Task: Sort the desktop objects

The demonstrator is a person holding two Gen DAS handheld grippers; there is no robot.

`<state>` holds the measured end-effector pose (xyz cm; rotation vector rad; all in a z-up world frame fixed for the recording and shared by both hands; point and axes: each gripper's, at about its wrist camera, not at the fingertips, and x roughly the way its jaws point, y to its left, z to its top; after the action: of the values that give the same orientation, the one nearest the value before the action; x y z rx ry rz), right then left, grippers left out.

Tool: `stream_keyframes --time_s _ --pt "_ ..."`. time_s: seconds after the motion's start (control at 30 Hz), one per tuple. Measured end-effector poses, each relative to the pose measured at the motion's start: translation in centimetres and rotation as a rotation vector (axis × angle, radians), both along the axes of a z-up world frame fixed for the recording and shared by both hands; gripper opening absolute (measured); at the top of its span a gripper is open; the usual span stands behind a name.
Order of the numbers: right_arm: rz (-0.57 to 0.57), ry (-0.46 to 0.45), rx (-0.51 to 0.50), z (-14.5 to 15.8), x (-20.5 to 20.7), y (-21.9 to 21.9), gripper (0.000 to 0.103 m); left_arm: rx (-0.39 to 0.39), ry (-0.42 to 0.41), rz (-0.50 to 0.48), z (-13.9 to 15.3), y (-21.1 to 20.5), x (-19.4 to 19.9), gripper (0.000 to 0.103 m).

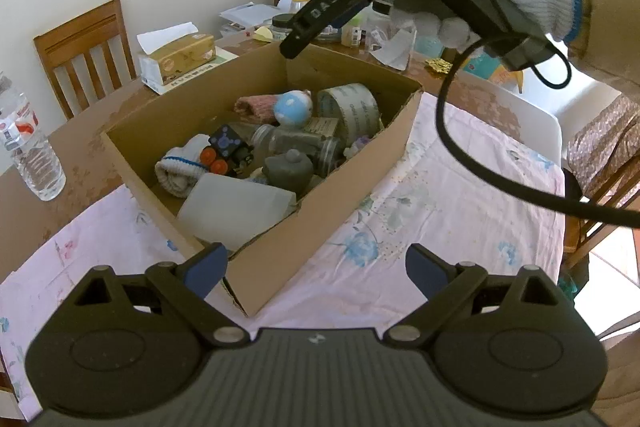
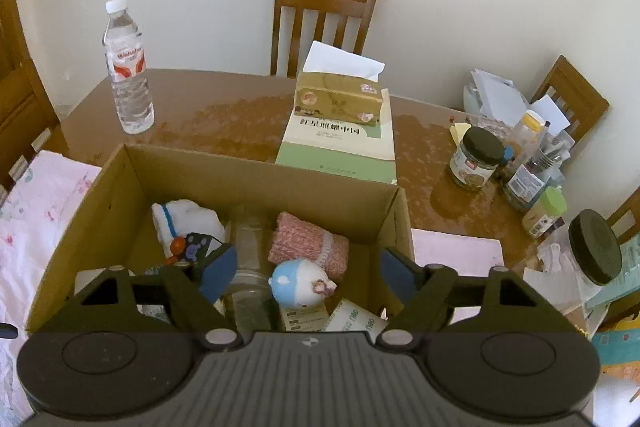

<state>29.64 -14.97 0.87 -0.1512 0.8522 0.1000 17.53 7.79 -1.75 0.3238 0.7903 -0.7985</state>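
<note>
Both the left gripper (image 1: 314,273) and right gripper (image 2: 306,273) are spread wide with nothing in them, hovering over the cardboard box (image 2: 256,169). The box sits on the desk (image 2: 224,107), stuffed with the blue-and-white egg toy (image 2: 298,283), pink cloth (image 2: 308,245) and other bits.

both wrist views look down, sharing the cardboard box (image 1: 256,163) (image 2: 224,187).

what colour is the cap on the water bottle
White; the water bottle cap shows best in the right wrist view.

Brown cardboard box (image 1: 332,227) on a pink floral cloth (image 1: 460,195); blue-and-white spotted ball (image 2: 298,283) inside.
</note>
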Motion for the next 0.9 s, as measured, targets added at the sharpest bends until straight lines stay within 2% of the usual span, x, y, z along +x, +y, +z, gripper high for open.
stream_keyframes --time_s 0.27,0.5,0.63,0.77,0.9 --pt "-0.039 0.002 0.026 1.1 -2.0 -0.5 0.087 -0.006 -0.013 0.022 0.0 0.2 0.0 0.096" --pt "-0.077 0.021 0.031 1.1 -5.9 -0.2 0.089 0.011 -0.019 0.079 -0.4 0.2 -0.1 0.096" --pt "-0.105 0.027 0.043 0.8 -8.6 -0.1 0.096 0.022 -0.02 0.12 -0.5 0.3 -0.1 0.096" --pt "-0.174 0.049 0.097 -0.2 -10.9 -0.2 0.097 0.078 -0.028 0.173 -0.8 0.1 -0.3 0.096" --pt "-0.249 0.077 0.152 -1.4 -13.0 -0.1 0.098 0.09 -0.044 0.203 -0.5 0.1 -0.9 0.096"
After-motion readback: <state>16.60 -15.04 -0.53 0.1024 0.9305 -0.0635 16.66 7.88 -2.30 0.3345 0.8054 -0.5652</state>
